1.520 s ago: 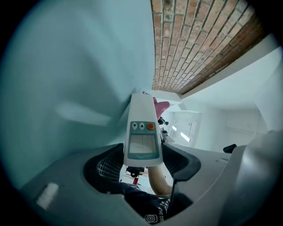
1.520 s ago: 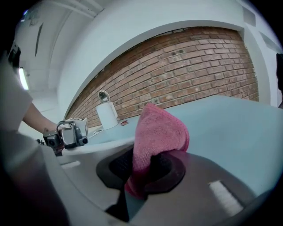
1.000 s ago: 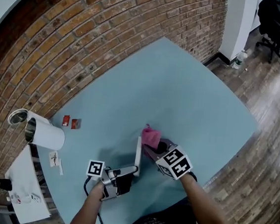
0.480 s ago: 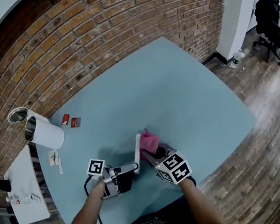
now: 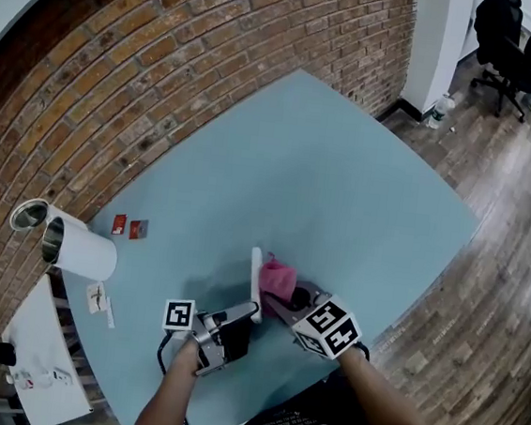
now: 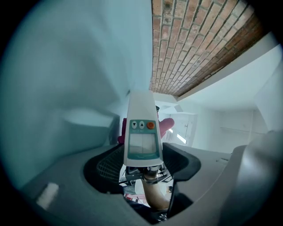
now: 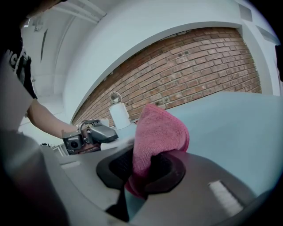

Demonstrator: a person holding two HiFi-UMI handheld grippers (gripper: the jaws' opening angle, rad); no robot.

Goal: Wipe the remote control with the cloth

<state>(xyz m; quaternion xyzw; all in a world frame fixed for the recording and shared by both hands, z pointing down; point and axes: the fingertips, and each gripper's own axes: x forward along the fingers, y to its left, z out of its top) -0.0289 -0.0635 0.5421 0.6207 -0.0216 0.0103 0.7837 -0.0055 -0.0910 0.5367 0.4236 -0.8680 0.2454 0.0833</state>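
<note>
My left gripper [image 5: 247,314] holds the remote [image 5: 255,286] low over the blue table [image 5: 344,187], near the edge closest to me. The remote's long axis runs level, in line with the jaws. Its far end points away from me, toward the brick wall [image 5: 168,65].

In the left gripper view the remote [image 6: 141,132] is turned on edge, so the table stands at that view's left. The display and three buttons face the camera. The jaws are set fairly wide and are clamped on the remote's near end, one pad on each long edge.

My right gripper [image 5: 282,300] is closed on a pink cloth [image 5: 278,277], which bunches up out of the jaws [image 7: 154,134]. In the head view the cloth lies just at the remote's right, on the side turned away from the display. It appears to touch the remote near mid-length. In the left gripper view the cloth [image 6: 166,126] shows behind the remote on both sides.

A white cylinder [image 5: 82,252] stands at the table's far left corner, with a metal can [image 5: 29,215] just beside it. I cannot tell what either holds. Two small red items [image 5: 128,227] lie near them on the table.
</note>
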